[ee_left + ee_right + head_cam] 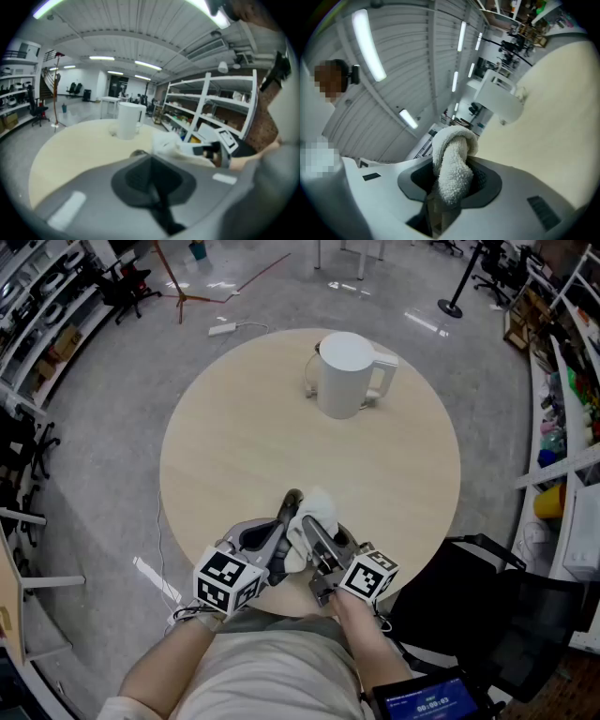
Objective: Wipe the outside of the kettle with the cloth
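A large lab or workshop hall. The round wooden table [234, 456] stands on a bare grey concrete floor [112, 427]. Right of the table run white storage racks [562, 381] crammed with gear. Left of it are more shelving [37, 315] and black office chairs [127, 282]. Beyond it are a red tripod [181, 298] and a power strip [223, 329]. Strip lights [101, 58] run across the ceiling above.

The person wears a pale beige top [267, 667], with the forearms bare below it. The left gripper [292, 496] has a grey moulded shell, a darker diamond-shaped recess [150, 180] around its jaws and a pale rectangular sticker [65, 211] on one flank. The right gripper [307, 523] has a lighter, almost white shell with a dark recess [485, 183] and a small dark label [541, 211]. Each carries a white cube printed with black square markers, the left cube [228, 579] and the right cube [368, 576].
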`<state>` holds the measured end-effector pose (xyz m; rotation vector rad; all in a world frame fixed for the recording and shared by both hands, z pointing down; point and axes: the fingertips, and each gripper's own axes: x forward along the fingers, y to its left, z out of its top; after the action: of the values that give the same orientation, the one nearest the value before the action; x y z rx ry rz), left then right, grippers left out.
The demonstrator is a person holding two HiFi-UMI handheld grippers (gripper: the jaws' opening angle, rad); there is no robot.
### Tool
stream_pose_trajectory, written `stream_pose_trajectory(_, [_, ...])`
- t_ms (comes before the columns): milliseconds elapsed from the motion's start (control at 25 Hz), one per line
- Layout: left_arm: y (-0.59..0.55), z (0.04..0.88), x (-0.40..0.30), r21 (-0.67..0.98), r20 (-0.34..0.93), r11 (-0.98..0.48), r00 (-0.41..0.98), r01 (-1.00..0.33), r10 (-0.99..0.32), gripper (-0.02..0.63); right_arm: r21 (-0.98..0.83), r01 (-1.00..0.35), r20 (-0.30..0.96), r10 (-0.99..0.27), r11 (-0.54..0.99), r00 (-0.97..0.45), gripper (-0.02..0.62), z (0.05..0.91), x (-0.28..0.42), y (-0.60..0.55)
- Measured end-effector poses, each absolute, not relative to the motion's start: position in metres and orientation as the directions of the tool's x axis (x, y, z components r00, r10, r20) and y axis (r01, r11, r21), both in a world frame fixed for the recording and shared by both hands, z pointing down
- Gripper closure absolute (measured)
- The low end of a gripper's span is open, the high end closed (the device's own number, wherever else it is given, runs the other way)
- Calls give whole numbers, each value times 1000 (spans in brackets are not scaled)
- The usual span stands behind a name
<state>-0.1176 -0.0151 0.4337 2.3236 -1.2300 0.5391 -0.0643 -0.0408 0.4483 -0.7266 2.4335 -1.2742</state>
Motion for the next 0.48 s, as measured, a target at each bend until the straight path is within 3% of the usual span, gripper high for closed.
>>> stream_pose_trajectory(120, [-19,435,-117,126,536,-504,486,-854,-690,606,-883,-382,140,-623,273,-769,456,532,-48,-62])
stream_pose_trajectory(200, [-22,435,-116,89,531,-501,467,-861,-707,606,-921,-383,280,-561,73,-779,456,588,-46,-75])
stream_pose_trajectory(280, [-24,436,-116,94,533,-493,462,-865,-709,606,-918,-362,246,-484,163,-840,457,564,-57,-77])
stream_pose_trajectory(400, [-24,438,-116,93,541,-479,448,-873,-712,606,-833,-250,14,-433,494,-901,457,475,-75,-66])
stream_pose_trajectory(480, [-23,437,-116,73,538,-474,435,-877,-722,606,-851,-321,94,-480,416,-872,457,512,-71,-73])
